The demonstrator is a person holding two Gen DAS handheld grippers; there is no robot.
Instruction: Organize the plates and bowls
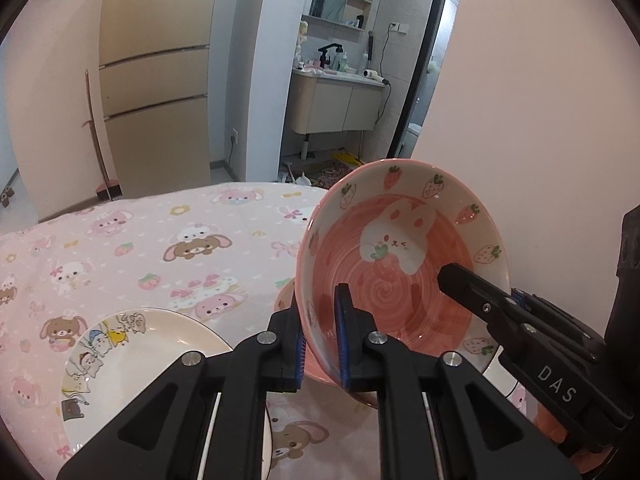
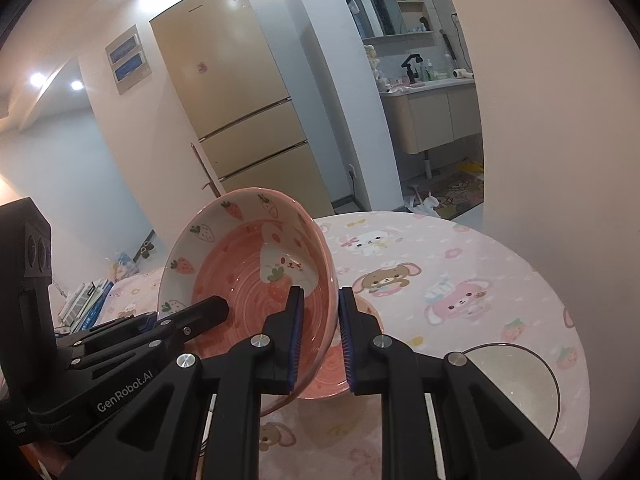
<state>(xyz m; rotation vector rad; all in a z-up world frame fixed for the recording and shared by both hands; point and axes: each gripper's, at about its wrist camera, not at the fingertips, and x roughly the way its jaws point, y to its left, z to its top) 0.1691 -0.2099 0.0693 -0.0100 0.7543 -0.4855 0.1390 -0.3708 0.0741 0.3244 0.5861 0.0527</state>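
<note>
The left gripper [image 1: 322,334] is clamping the near rim of a pink glazed ceramic bowl with a rabbit and strawberries painted inside [image 1: 400,264], its blue-padded fingers [image 1: 344,336] sitting one inside and one outside the wall; the bowl is standing tilted steeply on edge, its inside facing the cameras, above a second pink ceramic bowl [image 1: 320,378] that is resting on the round table under a pink cartoon-animal cloth [image 1: 140,248]; whether the two bowls are touching cannot be told. The right gripper [image 2: 320,338] is straddling the opposite rim of the tilted bowl [image 2: 248,264] with its fingers [image 2: 295,336] set narrowly on either side of the wall, the outer one showing a sliver of gap, so a firm hold cannot be confirmed. A cream round plate with cartoon animals along its edge [image 1: 136,360] is lying flat on the cloth just to the left of the left gripper; a white round bowl with a dark rim line [image 2: 516,384] is sitting on the cloth to the right of the right gripper, near the table's edge.
</note>
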